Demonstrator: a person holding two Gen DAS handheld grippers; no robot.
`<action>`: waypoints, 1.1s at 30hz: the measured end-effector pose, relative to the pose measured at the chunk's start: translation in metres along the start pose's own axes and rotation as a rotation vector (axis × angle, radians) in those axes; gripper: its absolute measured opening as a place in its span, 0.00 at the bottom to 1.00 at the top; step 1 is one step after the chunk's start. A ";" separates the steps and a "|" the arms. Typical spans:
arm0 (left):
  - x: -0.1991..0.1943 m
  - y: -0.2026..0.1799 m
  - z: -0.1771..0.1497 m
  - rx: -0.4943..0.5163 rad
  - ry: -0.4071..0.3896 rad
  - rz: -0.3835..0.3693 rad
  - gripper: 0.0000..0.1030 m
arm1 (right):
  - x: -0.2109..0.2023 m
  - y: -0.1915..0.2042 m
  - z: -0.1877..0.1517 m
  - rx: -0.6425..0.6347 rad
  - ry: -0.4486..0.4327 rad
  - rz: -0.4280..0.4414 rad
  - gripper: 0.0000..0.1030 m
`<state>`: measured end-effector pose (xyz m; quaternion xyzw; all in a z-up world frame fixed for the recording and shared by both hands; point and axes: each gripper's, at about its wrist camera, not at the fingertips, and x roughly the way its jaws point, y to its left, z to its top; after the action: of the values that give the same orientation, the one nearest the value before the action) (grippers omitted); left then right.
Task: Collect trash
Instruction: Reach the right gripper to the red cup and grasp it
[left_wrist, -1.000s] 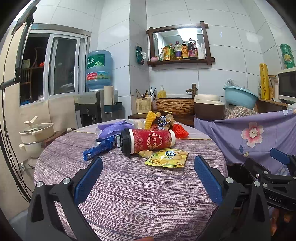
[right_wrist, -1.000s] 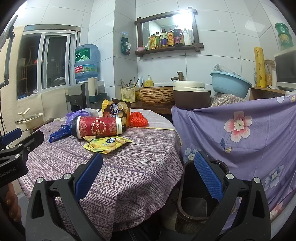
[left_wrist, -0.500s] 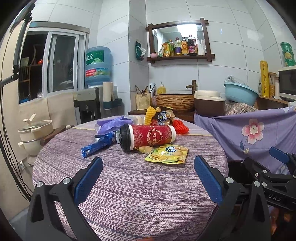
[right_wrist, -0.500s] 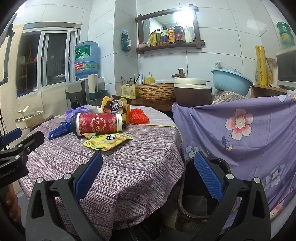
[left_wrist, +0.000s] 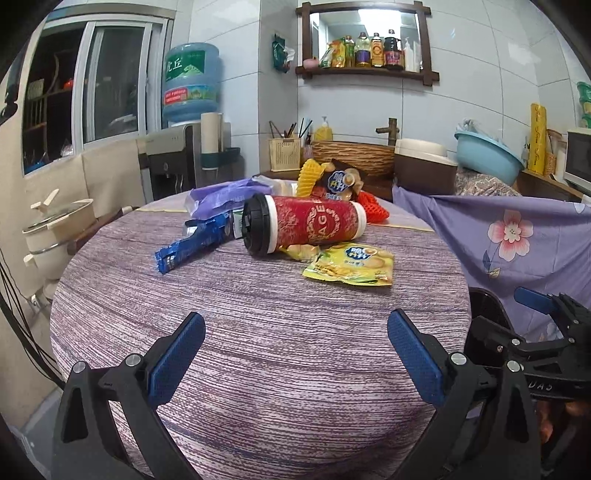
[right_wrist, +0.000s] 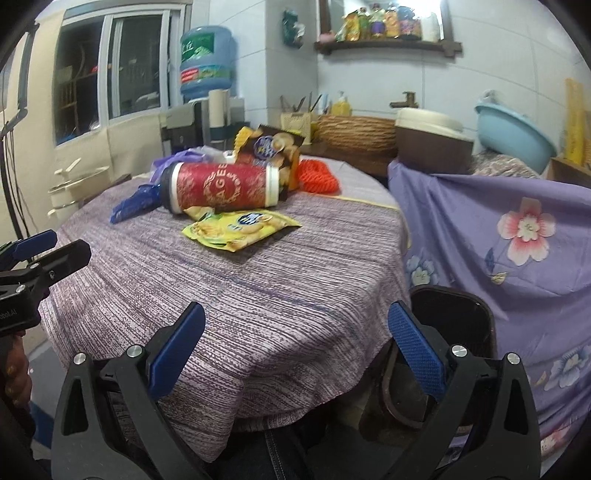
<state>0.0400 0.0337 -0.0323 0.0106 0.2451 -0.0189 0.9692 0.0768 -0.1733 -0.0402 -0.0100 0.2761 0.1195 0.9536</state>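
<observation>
Trash lies at the far side of a round table (left_wrist: 258, 350) with a purple cloth: a red canister (left_wrist: 304, 224) on its side, a yellow snack bag (left_wrist: 351, 266) in front of it, a blue wrapper (left_wrist: 192, 247), a purple plastic bag (left_wrist: 221, 195), a dark chip bag (left_wrist: 338, 181) and an orange net (left_wrist: 373, 210). My left gripper (left_wrist: 295, 354) is open and empty over the near table. My right gripper (right_wrist: 295, 354) is open and empty at the table's right edge, next to a dark trash bin (right_wrist: 450, 343). The canister (right_wrist: 221, 188) and yellow bag (right_wrist: 240, 229) show ahead of it.
A chair draped in purple flowered cloth (right_wrist: 498, 240) stands right of the table, behind the bin. A cream pot (left_wrist: 55, 229) sits at the left. A counter with a woven basket (left_wrist: 352, 157) and a blue basin (left_wrist: 487, 151) runs along the back wall.
Both grippers have moved forward and up toward the table. The trash looks closer in both views. Both stay open and empty.
</observation>
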 end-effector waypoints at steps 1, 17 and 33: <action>0.002 0.003 0.001 0.002 0.007 0.005 0.95 | 0.005 0.000 0.003 -0.005 0.011 0.021 0.95; 0.033 0.051 0.019 -0.054 0.108 -0.011 0.95 | 0.106 0.084 0.119 -0.537 0.050 0.298 0.94; 0.039 0.064 0.014 -0.084 0.122 -0.045 0.95 | 0.202 0.156 0.159 -1.155 0.222 0.343 0.87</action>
<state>0.0830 0.0960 -0.0378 -0.0342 0.3046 -0.0297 0.9514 0.2897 0.0368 -0.0049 -0.4933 0.2622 0.3998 0.7267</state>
